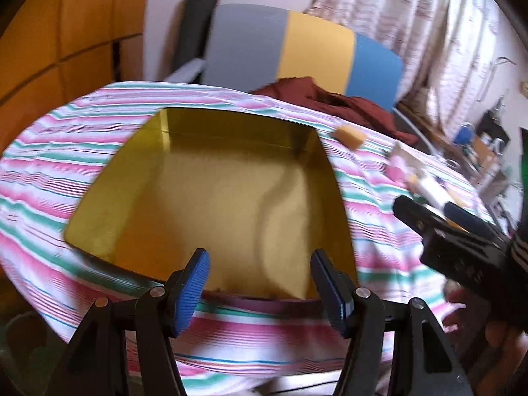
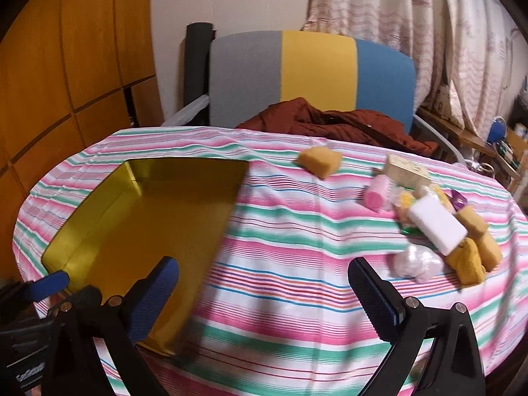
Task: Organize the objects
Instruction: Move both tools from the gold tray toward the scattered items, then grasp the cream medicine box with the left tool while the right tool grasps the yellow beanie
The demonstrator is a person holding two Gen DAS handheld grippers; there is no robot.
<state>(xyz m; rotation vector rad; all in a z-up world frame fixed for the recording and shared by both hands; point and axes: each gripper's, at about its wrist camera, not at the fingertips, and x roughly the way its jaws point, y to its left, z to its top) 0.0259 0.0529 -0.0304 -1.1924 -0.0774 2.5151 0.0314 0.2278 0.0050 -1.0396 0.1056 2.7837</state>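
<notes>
From your left wrist camera, your left hand-held gripper (image 1: 259, 292) hangs over the near rim of the open, gold-lined rectangular metal tin (image 1: 211, 198), its blue pads partly spread with nothing between them. The tin sits empty on the desk covered with a pink, green and white striped cloth (image 1: 66, 151). A lone orange-yellow foam block (image 1: 351, 137) lies just beyond the tin's far right corner. At the right edge your right hand-held gripper (image 1: 439, 217) reaches in over a blurred cluster of small items, and part of your hand (image 1: 488, 323) shows below it. Behind the desk stands a chair with a grey, yellow and blue back (image 1: 297, 46), a dark red garment (image 1: 330, 102) draped over its seat.

From your right wrist camera, your right hand-held gripper (image 2: 264, 293) is spread wide and empty above bare striped cloth (image 2: 280, 247). The tin (image 2: 142, 217) lies to its left, with a blue pad of the left hand-held gripper (image 2: 49, 285) at its near corner. The foam block (image 2: 318, 160) sits apart from the pile at the right: a white rectangular sponge (image 2: 435, 227), a pink cylinder (image 2: 378, 196), mustard-yellow blocks (image 2: 475, 254), a pale wooden box (image 2: 404, 166) and a crumpled clear wrapper (image 2: 415, 260).
</notes>
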